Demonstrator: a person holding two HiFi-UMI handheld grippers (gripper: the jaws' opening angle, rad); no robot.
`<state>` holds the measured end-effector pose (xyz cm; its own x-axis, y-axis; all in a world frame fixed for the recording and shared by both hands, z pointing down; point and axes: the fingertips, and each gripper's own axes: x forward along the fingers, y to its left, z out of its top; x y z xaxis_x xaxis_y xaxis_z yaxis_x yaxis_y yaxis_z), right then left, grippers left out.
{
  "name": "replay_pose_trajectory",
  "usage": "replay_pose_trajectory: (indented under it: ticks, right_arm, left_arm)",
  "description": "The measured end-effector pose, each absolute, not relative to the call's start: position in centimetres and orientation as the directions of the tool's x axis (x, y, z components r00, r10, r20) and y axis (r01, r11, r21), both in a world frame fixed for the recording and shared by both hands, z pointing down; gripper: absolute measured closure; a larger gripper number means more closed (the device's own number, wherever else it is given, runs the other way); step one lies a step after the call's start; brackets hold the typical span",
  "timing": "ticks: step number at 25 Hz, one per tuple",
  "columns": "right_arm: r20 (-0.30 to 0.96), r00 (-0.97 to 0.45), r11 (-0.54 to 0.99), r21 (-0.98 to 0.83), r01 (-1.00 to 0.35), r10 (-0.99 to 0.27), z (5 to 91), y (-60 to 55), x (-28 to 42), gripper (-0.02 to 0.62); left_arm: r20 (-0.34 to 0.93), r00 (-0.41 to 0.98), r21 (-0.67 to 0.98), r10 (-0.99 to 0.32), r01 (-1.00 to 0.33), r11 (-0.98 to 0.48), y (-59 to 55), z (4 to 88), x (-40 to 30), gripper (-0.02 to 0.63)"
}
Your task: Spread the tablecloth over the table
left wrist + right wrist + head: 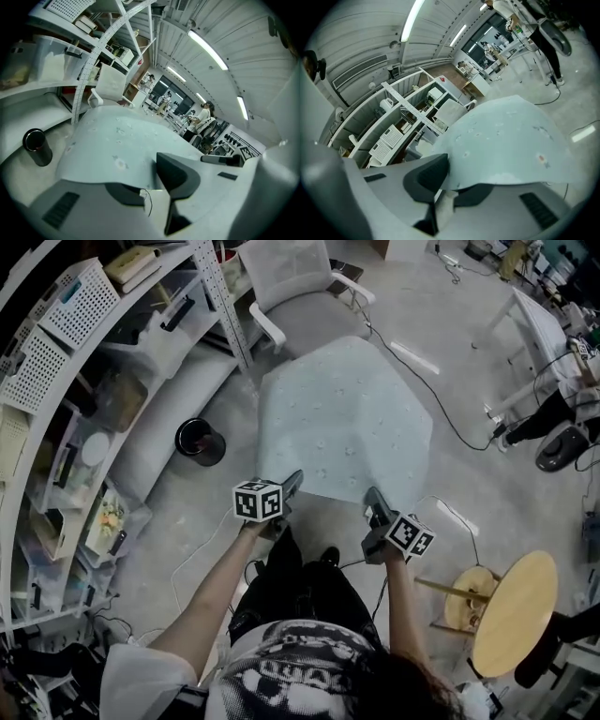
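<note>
The tablecloth point(347, 423) is pale blue-green with small printed flowers. It lies billowed and stretched out in front of me, and it hides whatever is under it. My left gripper point(289, 486) is shut on the near left edge of the cloth. My right gripper point(375, 498) is shut on the near right edge. In the left gripper view the tablecloth point(122, 145) runs away from the jaws, its hem pinched between them at the left gripper point(147, 185). In the right gripper view a corner of the tablecloth point(511, 140) pokes back through the right gripper point(447, 185).
A white shelving rack point(84, 381) full of boxes runs along the left. A white office chair point(300, 296) stands beyond the cloth and a black bin point(199, 441) to its left. A round wooden stool point(514, 610) stands at the right, with cables on the floor.
</note>
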<state>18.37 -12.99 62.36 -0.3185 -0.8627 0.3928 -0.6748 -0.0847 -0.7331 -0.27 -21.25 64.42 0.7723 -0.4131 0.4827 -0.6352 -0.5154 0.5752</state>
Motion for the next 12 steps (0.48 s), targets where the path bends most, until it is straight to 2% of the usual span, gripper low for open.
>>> replay_pose_trajectory:
  ticks: [9, 12]
  right_arm:
    - [0.44, -0.359, -0.172, -0.795, -0.582, -0.823, 70.8, -11.0, 19.9, 0.565]
    - [0.472, -0.369, -0.192, -0.786, -0.588, -0.801, 73.6, -10.4, 20.0, 0.578]
  left_arm:
    - [0.595, 0.7, 0.583, -0.396, -0.714, -0.386, -18.8, 71.8, 0.6, 0.526]
    - [0.657, 0.66, 0.522, -0.364, -0.747, -0.412, -17.8, 74.6, 1.1, 0.537]
